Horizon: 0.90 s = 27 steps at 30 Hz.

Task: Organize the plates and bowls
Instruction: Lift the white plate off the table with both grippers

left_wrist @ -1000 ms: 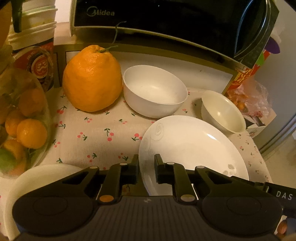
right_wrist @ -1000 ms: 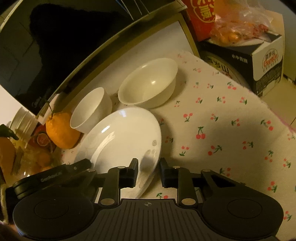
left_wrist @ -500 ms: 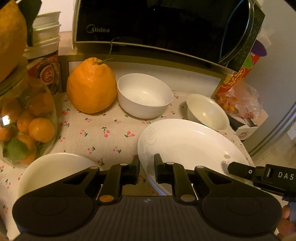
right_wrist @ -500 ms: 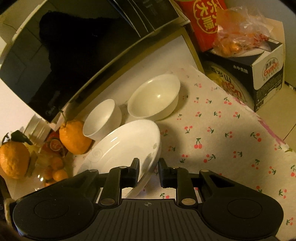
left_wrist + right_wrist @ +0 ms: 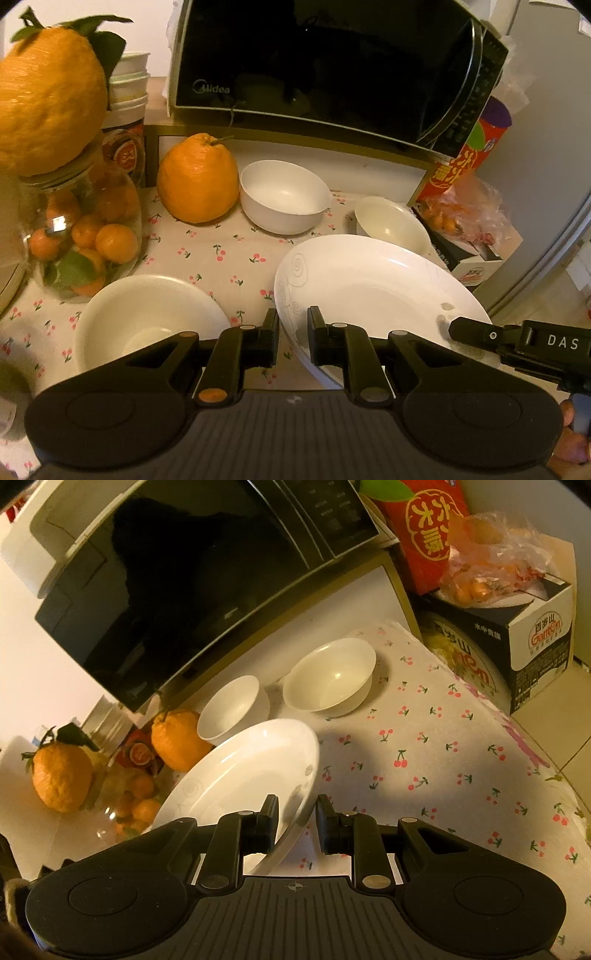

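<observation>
A large white plate (image 5: 369, 288) (image 5: 243, 775) hangs tilted above the cherry-print tablecloth (image 5: 443, 757), held from both sides. My left gripper (image 5: 293, 332) is shut on its left rim. My right gripper (image 5: 295, 823) is shut on its right rim, and one of its fingers (image 5: 476, 332) shows in the left wrist view. A white bowl (image 5: 284, 195) (image 5: 232, 709) and a cream bowl (image 5: 391, 225) (image 5: 328, 675) stand on the cloth behind the plate. Another cream bowl (image 5: 147, 321) sits near my left gripper, at its left.
A black microwave (image 5: 325, 66) on a shelf fills the back. A big orange (image 5: 197, 177) sits beside the white bowl. A glass jar of small oranges (image 5: 81, 229) with another big orange on top stands at the left. A carton (image 5: 517, 635) is at the right.
Both grippers have risen and drawn back with the plate in them. The bowls and the orange look smaller, and the near cream bowl has come into the left wrist view.
</observation>
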Each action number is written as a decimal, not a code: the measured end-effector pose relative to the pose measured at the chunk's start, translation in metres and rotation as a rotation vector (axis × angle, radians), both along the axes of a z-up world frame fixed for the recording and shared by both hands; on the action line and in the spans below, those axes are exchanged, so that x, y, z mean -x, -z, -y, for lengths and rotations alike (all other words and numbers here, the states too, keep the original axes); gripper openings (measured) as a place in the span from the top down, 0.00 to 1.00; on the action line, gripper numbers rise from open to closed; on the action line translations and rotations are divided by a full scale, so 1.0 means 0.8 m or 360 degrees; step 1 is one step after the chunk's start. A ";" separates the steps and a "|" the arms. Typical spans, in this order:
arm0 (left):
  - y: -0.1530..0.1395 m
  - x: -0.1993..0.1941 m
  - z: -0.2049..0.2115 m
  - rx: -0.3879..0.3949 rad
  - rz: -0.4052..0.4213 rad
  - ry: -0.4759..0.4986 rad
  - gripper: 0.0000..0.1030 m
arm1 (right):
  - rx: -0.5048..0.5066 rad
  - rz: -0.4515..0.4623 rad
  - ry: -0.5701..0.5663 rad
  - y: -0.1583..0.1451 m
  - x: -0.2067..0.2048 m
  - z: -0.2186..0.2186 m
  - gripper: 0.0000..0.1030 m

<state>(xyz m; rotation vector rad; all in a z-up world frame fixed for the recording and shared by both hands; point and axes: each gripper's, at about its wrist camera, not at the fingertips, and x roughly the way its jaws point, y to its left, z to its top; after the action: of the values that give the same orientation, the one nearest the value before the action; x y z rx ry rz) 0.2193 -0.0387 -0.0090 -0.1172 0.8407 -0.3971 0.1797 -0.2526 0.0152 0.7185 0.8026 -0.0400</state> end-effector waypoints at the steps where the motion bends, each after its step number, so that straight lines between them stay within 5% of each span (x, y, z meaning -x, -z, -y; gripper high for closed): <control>1: -0.002 0.003 -0.001 -0.0001 0.0003 -0.0003 0.87 | 0.0003 0.0003 -0.0007 -0.003 0.003 -0.001 0.79; 27: -0.024 0.096 -0.061 0.0079 -0.0015 -0.0129 0.87 | 0.0052 0.0087 -0.0236 -0.051 0.057 -0.046 0.79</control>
<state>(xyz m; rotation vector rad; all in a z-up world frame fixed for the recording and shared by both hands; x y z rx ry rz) 0.1426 0.0097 0.0105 -0.1986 0.8328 -0.3418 0.1345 -0.2158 0.0561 0.6250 0.7990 0.0995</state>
